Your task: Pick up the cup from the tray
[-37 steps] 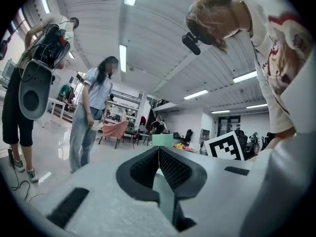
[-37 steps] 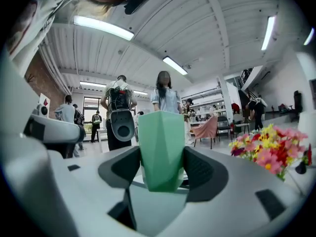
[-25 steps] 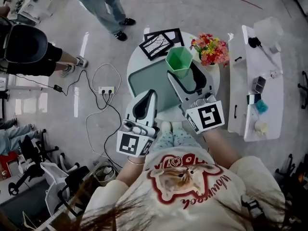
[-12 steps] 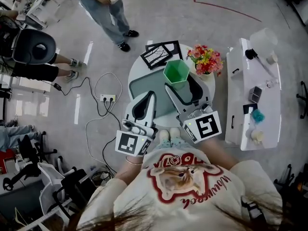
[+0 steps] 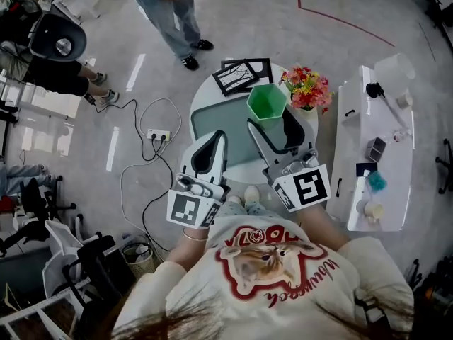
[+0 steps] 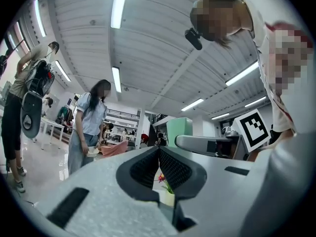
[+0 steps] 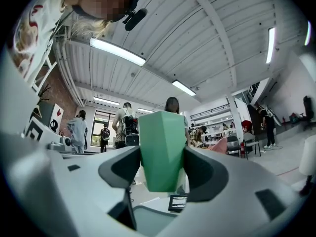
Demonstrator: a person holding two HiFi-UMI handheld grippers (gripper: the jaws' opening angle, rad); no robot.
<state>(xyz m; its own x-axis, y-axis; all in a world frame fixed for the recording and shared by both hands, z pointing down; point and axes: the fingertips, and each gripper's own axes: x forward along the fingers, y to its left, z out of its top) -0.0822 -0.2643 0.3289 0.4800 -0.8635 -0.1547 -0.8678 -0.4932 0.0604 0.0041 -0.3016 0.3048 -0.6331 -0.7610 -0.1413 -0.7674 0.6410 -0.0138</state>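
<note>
green cup (image 5: 266,101) upright, mouth up

We see the tray (image 5: 219,129) on the round table (image 5: 207,91), the picture frame (image 5: 244,75) behind it, the flowers (image 5: 308,87) to its right. The cup (image 5: 266,99) hangs over the tray's far right corner.

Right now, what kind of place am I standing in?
Probably a big open lab or workshop hall: a bare polished grey floor, a white power strip with trailing black cables, long ceiling strip lights, and a person with a backpack among others in the background.
</note>
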